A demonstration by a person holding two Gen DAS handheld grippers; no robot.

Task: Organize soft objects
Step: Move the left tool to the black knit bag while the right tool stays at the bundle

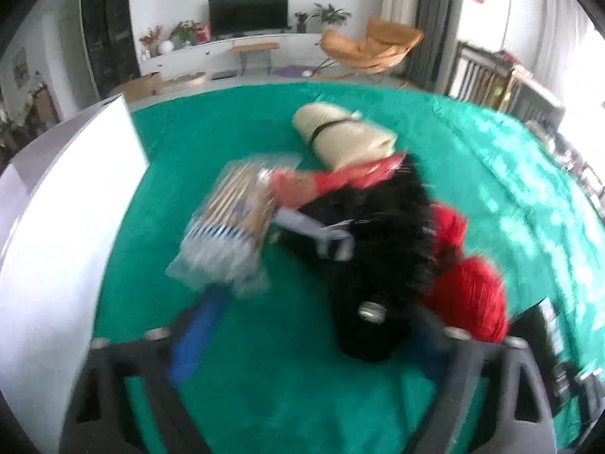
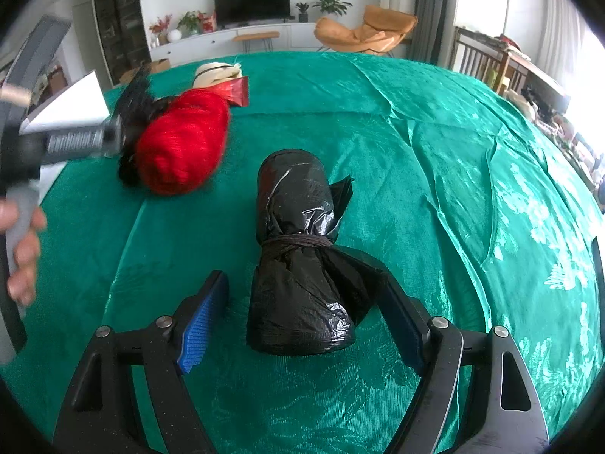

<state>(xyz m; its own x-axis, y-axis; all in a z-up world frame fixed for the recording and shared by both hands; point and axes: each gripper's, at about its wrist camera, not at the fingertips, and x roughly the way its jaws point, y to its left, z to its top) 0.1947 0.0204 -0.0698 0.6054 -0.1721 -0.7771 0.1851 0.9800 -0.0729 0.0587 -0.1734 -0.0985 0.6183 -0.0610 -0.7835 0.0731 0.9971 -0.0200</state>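
Right hand-held gripper [image 2: 302, 317] spread, straddling black bag roll [image 2: 298, 265]; green cloth [image 2: 435, 151]; TV [image 2: 251, 2] behind.

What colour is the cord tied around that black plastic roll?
Dark brown cord; the right wrist view shows it best.

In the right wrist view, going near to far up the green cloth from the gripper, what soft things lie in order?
Black plastic bag roll tied with cord → red yarn bundle → dark red packet → cream roll.
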